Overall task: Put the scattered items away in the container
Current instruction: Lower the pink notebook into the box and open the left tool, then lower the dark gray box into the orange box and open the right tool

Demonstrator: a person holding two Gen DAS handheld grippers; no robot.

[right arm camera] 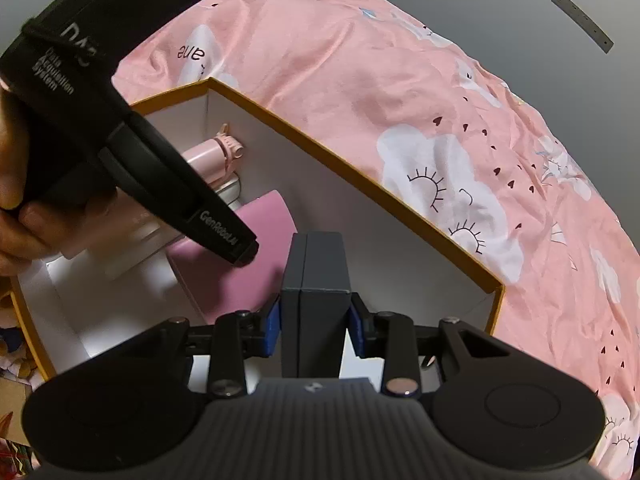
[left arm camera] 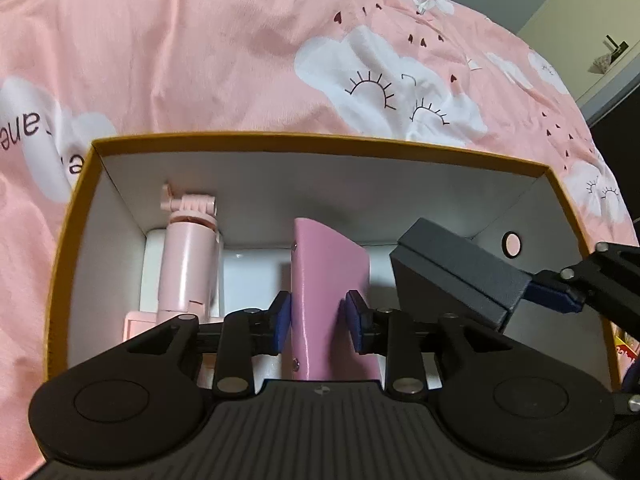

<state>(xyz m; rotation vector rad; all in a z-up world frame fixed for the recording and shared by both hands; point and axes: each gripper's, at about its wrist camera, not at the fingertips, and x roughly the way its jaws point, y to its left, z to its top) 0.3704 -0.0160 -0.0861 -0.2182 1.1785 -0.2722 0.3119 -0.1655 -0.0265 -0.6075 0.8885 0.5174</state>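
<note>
Left tongs [left arm camera: 318, 322] are clamped on a pink case [left arm camera: 330, 280], blue pads pressing both of its faces, with the case standing on edge inside the box [left arm camera: 280, 140]. Right tongs [right arm camera: 314, 322] are clamped on a grey box [right arm camera: 316, 276], held tilted over the right half of the same container; in the left view the grey box [left arm camera: 456, 268] hangs just beside the pink case, apart from it. A pink selfie stick [left arm camera: 190, 256] already lies along the left side of the box floor, on top of a white item [left arm camera: 248, 276] whose kind cannot be told. The box rests on a bed with a pink quilt [left arm camera: 200, 48]. Judged from this, both items are at the placing step, not yet released. Risks: both tongs share a confined space, so a lateral move by either could knock the grey box against the pink case. Releasing the pink case while it stands on edge could let it topple onto the selfie stick or against the grey box. The soft quilt gives poor support; downward pressure on a wall could tip the box.
</note>
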